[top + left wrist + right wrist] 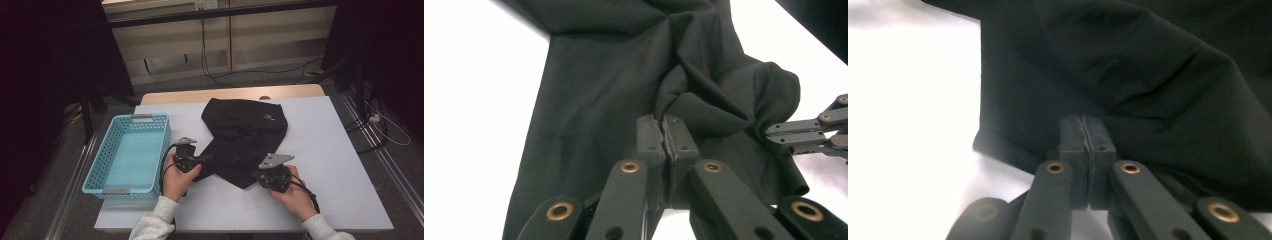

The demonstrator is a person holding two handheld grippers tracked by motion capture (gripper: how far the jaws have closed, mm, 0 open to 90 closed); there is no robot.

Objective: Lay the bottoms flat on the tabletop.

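The white table carries a blue basket at my left and the black garment spread at its middle. My left gripper pinches its near-left edge; my right gripper is clamped on its near corner.

Black hand-held grippers (brass rivets, grey plates), pale grey sleeves.

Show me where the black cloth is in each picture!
High view: the black cloth lies mid-table, right of the blue basket.
Left gripper view: cloth spreads across the middle.
Right gripper view: cloth covers the upper right.
Shared landmark: the white table beneath it.
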